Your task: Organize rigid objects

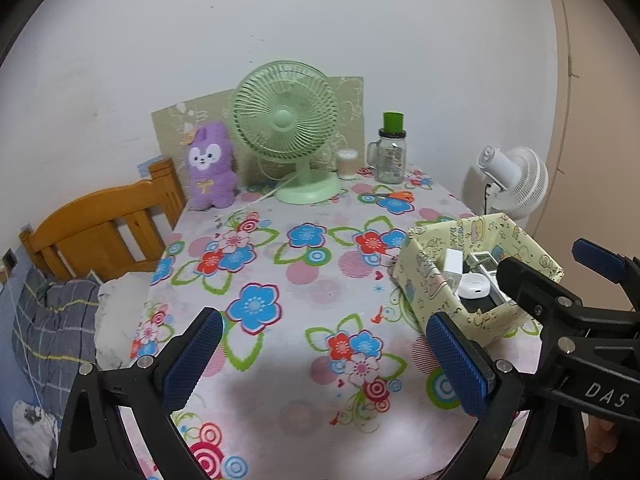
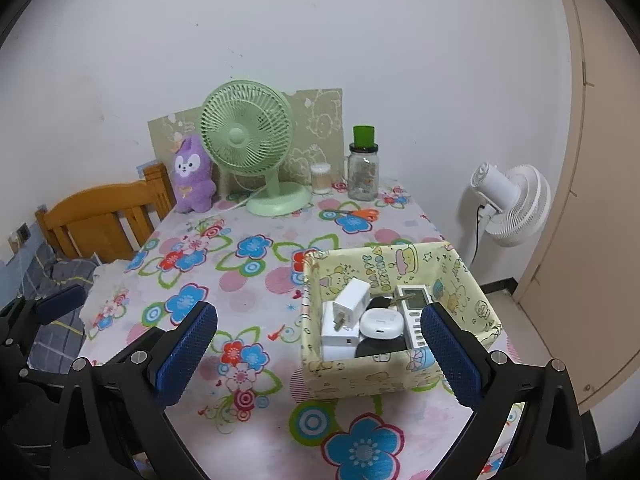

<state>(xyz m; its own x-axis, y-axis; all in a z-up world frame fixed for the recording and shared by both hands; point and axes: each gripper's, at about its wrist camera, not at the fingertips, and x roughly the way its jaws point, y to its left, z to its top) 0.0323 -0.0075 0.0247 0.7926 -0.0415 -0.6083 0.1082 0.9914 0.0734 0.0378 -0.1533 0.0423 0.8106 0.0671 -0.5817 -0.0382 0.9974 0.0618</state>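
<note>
The left hand-held gripper (image 1: 324, 360) hung spread and empty over the floral tabletop (image 1: 280, 264), and only its view caught the bed (image 1: 56, 312) past the left edge. Near the right edge sat the yellow box (image 2: 360, 376); the right view alone showed its contents plainly: white charger (image 2: 352, 300), round case (image 2: 380, 326), remote (image 2: 414, 308). The right hand-held gripper (image 2: 320, 348) stood wide, holding nothing

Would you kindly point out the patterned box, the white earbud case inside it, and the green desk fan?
patterned box (image 2: 362, 376), right wrist view, near front wall.
white earbud case (image 2: 380, 324), right wrist view, top of lid.
green desk fan (image 2: 237, 136), right wrist view, centre hub of grille.
</note>
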